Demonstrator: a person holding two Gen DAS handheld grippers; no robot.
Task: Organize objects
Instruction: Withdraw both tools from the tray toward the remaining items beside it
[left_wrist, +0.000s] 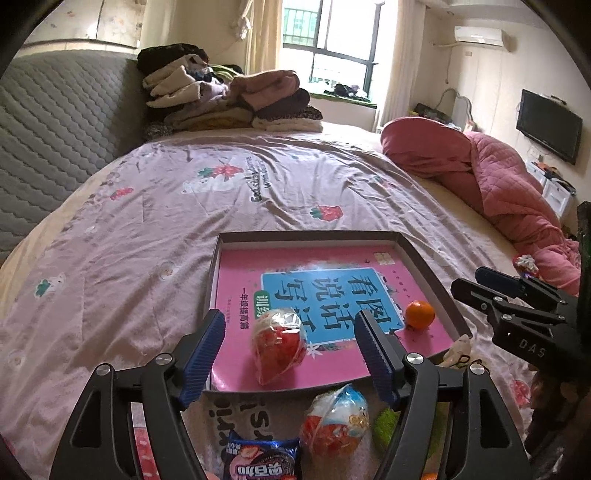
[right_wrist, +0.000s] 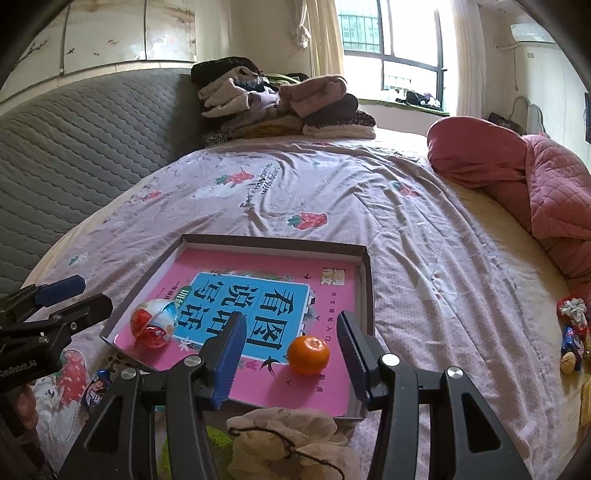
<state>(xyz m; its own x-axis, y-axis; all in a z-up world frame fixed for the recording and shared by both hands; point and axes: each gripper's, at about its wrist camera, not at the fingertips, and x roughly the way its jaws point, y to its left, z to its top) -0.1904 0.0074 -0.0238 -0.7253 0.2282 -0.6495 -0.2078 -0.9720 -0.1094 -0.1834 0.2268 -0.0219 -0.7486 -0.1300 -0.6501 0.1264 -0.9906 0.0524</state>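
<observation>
A shallow brown box (left_wrist: 424, 258) (right_wrist: 365, 266) lies on the bed with a pink book (left_wrist: 243, 273) (right_wrist: 332, 384) inside. On the book lie a red wrapped egg toy (left_wrist: 279, 345) (right_wrist: 155, 326) and an orange (left_wrist: 419, 314) (right_wrist: 308, 354). My left gripper (left_wrist: 291, 349) is open and empty, its fingers either side of the egg toy. My right gripper (right_wrist: 291, 350) is open and empty, with the orange between its fingers. A second egg toy (left_wrist: 334, 421) and a snack packet (left_wrist: 262, 461) lie in front of the box.
A beige cloth pouch (right_wrist: 291, 439) and something green (left_wrist: 386, 428) lie near the box's front edge. Small items (right_wrist: 572, 332) sit at the right. A pink quilt (left_wrist: 509, 192) is bunched at the right, folded clothes (left_wrist: 229, 99) at the back, a grey headboard (left_wrist: 55, 133) at the left.
</observation>
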